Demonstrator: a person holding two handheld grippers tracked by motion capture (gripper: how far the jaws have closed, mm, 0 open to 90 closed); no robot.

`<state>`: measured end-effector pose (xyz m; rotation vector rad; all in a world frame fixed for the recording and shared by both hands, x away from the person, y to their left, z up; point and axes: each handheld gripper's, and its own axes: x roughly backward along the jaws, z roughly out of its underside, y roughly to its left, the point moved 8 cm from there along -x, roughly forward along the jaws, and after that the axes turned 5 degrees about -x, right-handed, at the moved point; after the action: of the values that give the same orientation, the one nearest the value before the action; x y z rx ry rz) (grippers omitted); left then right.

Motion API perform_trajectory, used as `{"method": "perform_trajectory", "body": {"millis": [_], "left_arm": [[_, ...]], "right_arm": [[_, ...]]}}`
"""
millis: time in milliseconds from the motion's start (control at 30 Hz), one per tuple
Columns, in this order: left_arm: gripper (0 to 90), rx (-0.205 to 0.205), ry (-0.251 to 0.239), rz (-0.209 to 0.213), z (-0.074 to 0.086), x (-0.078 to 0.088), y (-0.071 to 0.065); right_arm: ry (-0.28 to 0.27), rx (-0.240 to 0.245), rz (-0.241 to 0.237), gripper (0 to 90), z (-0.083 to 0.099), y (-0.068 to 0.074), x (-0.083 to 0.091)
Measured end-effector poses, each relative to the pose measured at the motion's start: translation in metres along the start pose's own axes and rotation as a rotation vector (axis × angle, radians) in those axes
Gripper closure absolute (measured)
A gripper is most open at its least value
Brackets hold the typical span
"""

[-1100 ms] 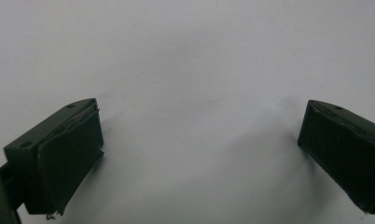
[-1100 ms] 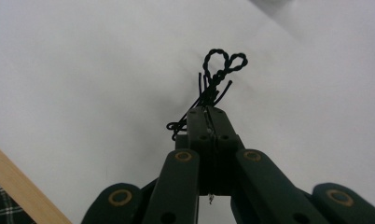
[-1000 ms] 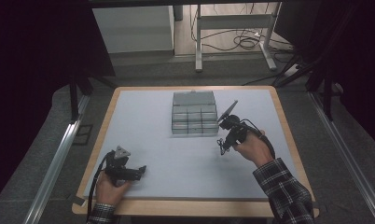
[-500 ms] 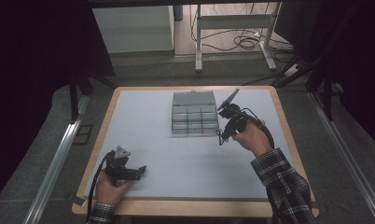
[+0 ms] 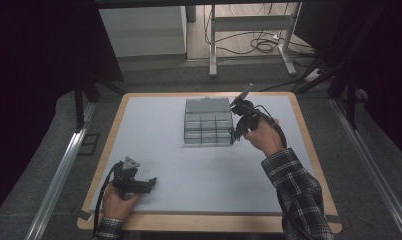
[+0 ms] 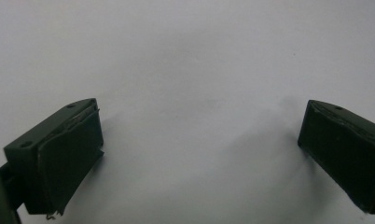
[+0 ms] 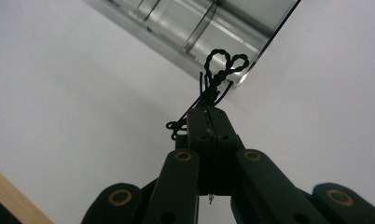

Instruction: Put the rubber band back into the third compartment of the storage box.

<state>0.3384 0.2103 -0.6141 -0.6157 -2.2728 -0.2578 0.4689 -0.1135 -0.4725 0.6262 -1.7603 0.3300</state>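
The clear compartment box [image 5: 207,121] sat mid-table, its contents too small to tell. The right gripper [image 7: 209,116], jaws clamped together, held a twisted black tie [image 7: 219,74] just beside the box's corner, loops pointing away from the jaws. The left gripper [image 6: 199,154] gaped wide over bare table [image 5: 154,125].

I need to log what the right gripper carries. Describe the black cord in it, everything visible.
The cord is thin, black and twisted like braided string or wire. Its far end forms two small loops, heart-shaped, with loose strands beside the twist and a smaller curl sticking out at the left by the jaws. The right gripper is shut on it, holding it just in front of the corner of the clear compartment box, above the white table.
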Motion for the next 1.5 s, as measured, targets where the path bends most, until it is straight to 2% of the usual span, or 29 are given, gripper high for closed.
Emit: {"method": "perform_trajectory", "body": {"millis": [300,667,1167,1500], "left_arm": [[0.0,0.0,0.0,0.0,0.0,0.0,0.0],[0.0,-0.004,0.003,0.001,0.0,0.0,0.0],[0.0,-0.004,0.004,0.0,0.0,0.0,0.0],[0.0,-0.005,0.004,0.0,0.0,0.0,0.0]], "right_arm": [[-0.048,-0.028,0.022,89.2,-0.017,-0.007,0.0],[-0.109,-0.06,0.039,89.2,-0.036,-0.017,-0.017],[-0.171,-0.048,0.072,89.1,-0.064,-0.021,-0.042],[-0.193,-0.053,0.086,89.0,-0.073,-0.028,-0.061]]}}
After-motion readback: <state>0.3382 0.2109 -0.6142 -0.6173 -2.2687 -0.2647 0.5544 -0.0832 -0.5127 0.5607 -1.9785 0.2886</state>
